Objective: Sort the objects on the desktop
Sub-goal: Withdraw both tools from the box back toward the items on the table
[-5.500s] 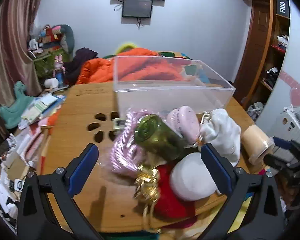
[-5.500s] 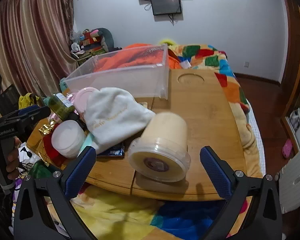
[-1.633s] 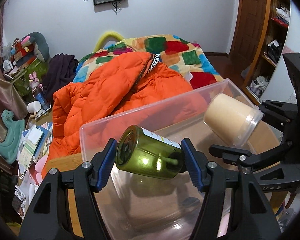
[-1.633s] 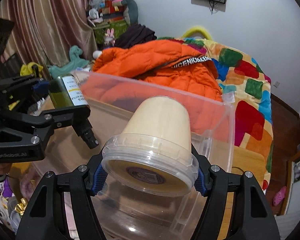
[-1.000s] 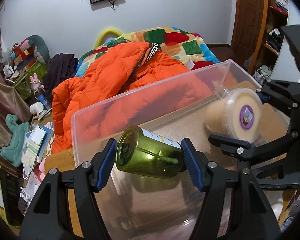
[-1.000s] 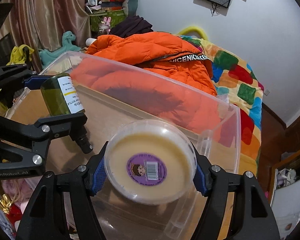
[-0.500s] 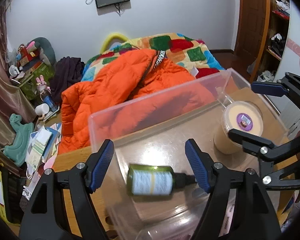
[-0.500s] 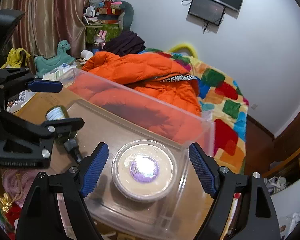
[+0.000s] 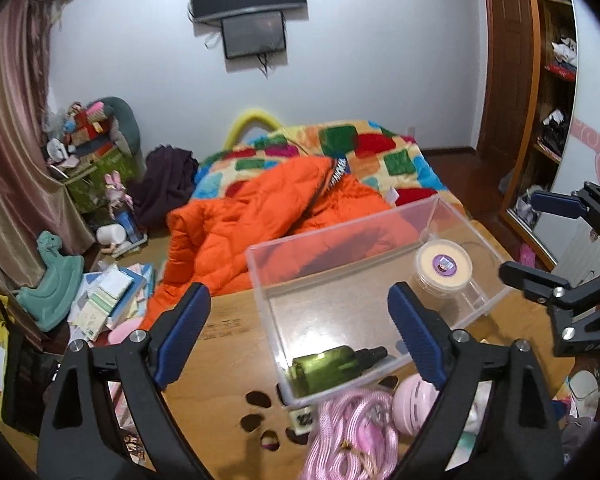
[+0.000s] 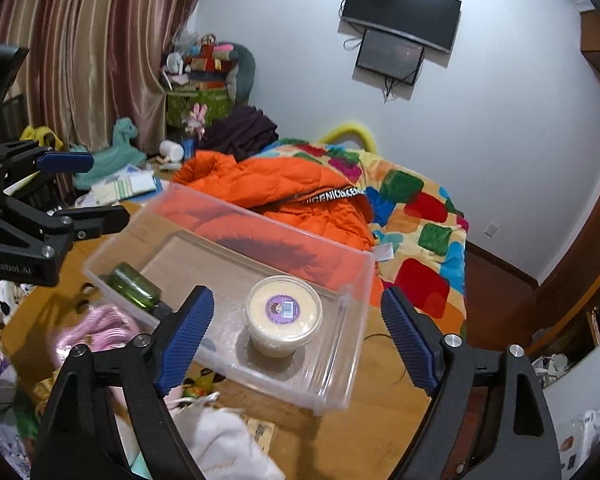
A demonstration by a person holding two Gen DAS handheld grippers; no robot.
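A clear plastic bin stands on the wooden table. Inside it a green bottle lies on its side at the near left end. A cream tub with a purple label stands upright at the right end. My left gripper is open and empty above the bin. My right gripper is open and empty above the tub. Each gripper shows in the other's view, the right one and the left one.
Pink cord, a pink round case and a white cloth pouch lie on the table in front of the bin. An orange jacket and a patchwork quilt lie on the bed behind.
Both grippers have let go and risen away from the bin. The green bottle and the cream tub now rest inside it.
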